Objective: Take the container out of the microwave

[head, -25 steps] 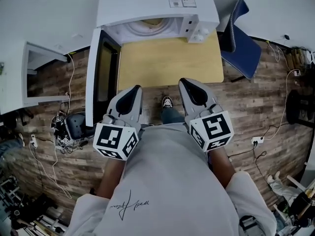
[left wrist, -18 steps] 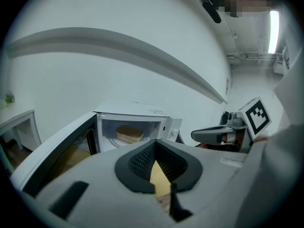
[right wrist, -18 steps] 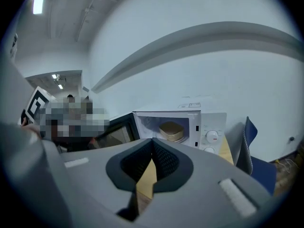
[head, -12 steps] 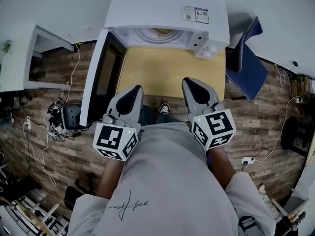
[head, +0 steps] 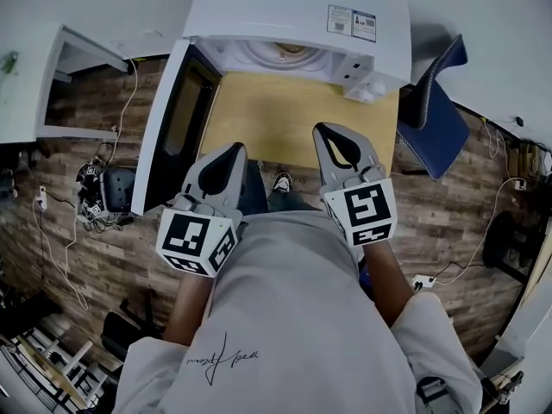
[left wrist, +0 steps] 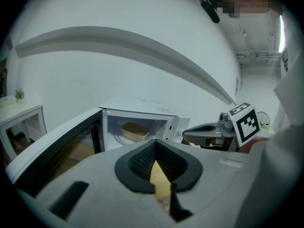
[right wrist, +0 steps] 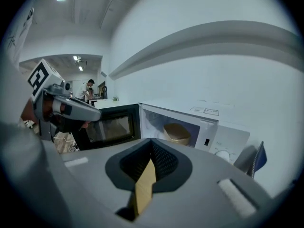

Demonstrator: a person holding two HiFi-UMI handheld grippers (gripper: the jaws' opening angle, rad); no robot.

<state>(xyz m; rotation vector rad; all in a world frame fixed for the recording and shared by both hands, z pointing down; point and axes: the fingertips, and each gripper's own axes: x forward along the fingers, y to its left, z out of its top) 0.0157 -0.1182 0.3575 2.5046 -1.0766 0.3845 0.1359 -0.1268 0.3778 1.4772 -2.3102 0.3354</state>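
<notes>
At the top centre of the head view, a white microwave (head: 285, 7) sits on the far edge of a light wood bench (head: 293, 119), its door (head: 168, 123) swung fully open to the left. Inside, on the turntable, sits the container (left wrist: 134, 131): tan, lidded, rounded, untouched and well apart from both grippers (only its edge shows in the head view).

The left gripper (head: 231, 152) is at lower left of the bench, pointing at the microwave. Its fingers (left wrist: 137, 160) are pressed almost together, tips meeting, with only a thin wedge of bench showing through and nothing between them. The right gripper (head: 332, 132) is at lower right of the bench, level with the left one. Its fingers (right wrist: 164, 163) are just cracking apart, opening, with a narrow slit and nothing in it. In the right gripper view the container sits dead ahead, above the finger tips, in the open cavity.

A blue chair (head: 431, 119) stands right of the bench. A white cabinet (head: 34, 84) is at upper left. A shoe (head: 281, 182) shows on the wood plank floor (head: 86, 153) between the grippers.
</notes>
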